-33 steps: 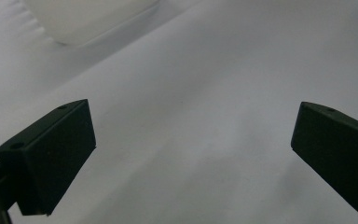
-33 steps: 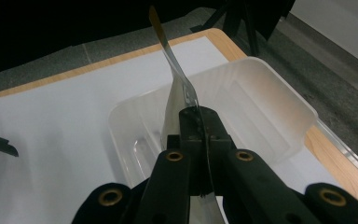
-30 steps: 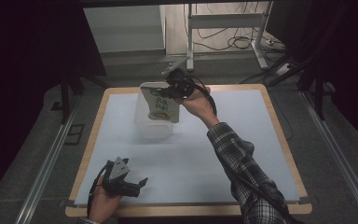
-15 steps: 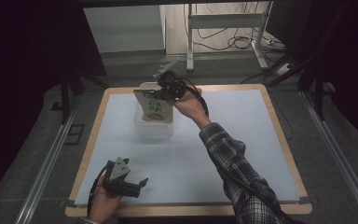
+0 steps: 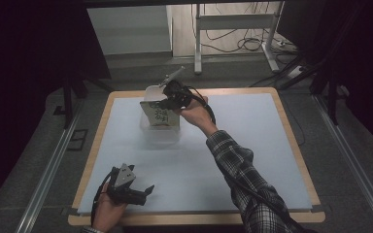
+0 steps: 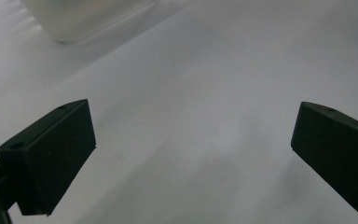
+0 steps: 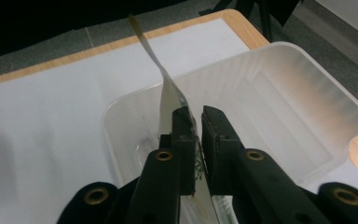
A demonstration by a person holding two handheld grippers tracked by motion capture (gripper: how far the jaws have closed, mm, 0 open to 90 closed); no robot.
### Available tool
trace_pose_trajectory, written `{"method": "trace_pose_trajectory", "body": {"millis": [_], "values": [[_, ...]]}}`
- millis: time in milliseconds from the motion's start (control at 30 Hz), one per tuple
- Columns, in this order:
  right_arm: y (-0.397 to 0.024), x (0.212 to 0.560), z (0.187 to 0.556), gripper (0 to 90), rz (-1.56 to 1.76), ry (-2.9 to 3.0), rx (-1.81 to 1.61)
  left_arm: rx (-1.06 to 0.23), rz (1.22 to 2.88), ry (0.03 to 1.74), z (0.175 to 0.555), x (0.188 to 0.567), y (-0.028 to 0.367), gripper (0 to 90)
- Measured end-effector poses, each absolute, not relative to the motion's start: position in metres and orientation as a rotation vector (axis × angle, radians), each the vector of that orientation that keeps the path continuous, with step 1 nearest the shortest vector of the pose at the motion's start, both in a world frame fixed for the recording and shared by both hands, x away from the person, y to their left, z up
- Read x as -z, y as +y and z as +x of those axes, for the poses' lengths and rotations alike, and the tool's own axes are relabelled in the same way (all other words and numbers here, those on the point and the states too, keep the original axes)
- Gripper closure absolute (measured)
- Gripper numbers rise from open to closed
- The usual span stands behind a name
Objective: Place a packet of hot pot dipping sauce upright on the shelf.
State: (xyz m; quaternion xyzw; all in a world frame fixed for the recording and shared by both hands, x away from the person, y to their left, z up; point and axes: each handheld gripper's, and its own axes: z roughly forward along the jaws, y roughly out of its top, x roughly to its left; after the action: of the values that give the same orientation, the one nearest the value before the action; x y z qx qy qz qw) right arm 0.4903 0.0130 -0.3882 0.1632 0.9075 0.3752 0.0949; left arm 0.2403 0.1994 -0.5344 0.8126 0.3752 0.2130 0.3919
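A flat pale pouch with green print [image 5: 161, 116] stands tilted inside a translucent plastic tub [image 5: 161, 138] at the back of the white mat. My right gripper [image 5: 169, 101] reaches over the tub from the right. In the right gripper view the pouch [image 7: 168, 95] runs between the two jaws of the right gripper [image 7: 198, 116] above the tub [image 7: 307, 93]. The jaws have just been opening, and a thin dark slit shows between the pads. My left gripper [image 5: 144, 190] rests near the front left of the mat. In its own view the left gripper [image 6: 191, 140] stands wide open over bare mat.
The white mat [image 5: 243, 131] covers a table with a wooden rim [image 5: 292, 141]. A corner of the tub [image 6: 74, 23] lies ahead of the left gripper. Dark stands and a metal rail [image 5: 48, 170] flank the table, and cables lie on the floor behind.
The right hand has carried the pouch to the left and down, so the pouch now sits lower in the tub. The left hand has not moved.
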Motion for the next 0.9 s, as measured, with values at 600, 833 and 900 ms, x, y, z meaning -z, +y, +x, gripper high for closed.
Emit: {"method": "trace_pose_trajectory", "body": {"millis": [600,833,900], "values": [[0.0071,0.3862,0.4844,55.4,0.483,2.654,-1.141,-0.547,2.073,0.953,0.2403,0.5348,0.1983,0.0],[0.0053,0.3852,0.4817,44.2,0.491,2.649,-1.147,-0.546,2.075,0.951,0.2403,0.5347,0.1980,0.0],[0.0049,0.3850,0.4813,39.9,0.505,2.656,-1.151,-0.546,2.077,0.947,0.2404,0.5347,0.1975,0.0]]}}
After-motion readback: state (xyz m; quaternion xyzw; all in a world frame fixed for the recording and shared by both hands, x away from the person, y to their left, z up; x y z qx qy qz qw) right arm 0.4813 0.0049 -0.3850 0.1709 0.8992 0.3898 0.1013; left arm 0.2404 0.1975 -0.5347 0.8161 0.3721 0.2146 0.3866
